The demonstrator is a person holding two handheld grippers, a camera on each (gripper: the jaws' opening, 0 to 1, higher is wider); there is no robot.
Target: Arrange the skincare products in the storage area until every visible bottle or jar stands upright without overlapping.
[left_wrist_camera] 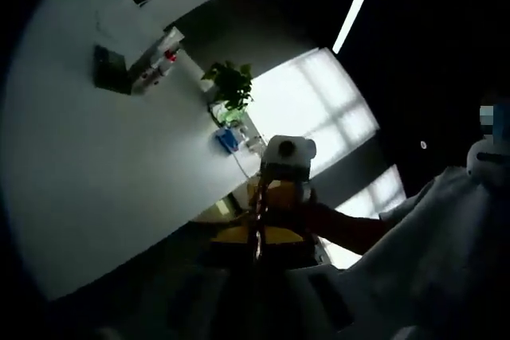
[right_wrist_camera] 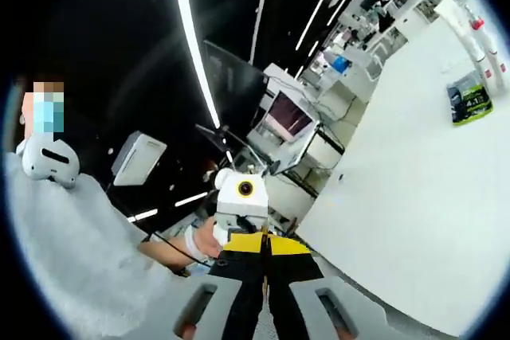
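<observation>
Both views tilt up at the room and no bottle or jar is in sight. In the left gripper view my left gripper (left_wrist_camera: pixel 257 236) rises dark from the bottom, jaws pressed together on nothing. The right gripper (left_wrist_camera: pixel 279 197), yellow and white, faces it tip to tip, held by a hand (left_wrist_camera: pixel 343 228). In the right gripper view my right gripper (right_wrist_camera: pixel 264 276) shows grey jaws closed to a thin slit, empty. The left gripper (right_wrist_camera: pixel 256 243) meets it head-on, with a hand (right_wrist_camera: pixel 199 244) behind it.
A person in a pale top (right_wrist_camera: pixel 72 260) stands close behind the grippers. A broad white surface (left_wrist_camera: pixel 103 165) carries a potted plant (left_wrist_camera: pixel 231 85) and small items. Desks with monitors (right_wrist_camera: pixel 291 121) and ceiling light strips (right_wrist_camera: pixel 195 53) lie beyond.
</observation>
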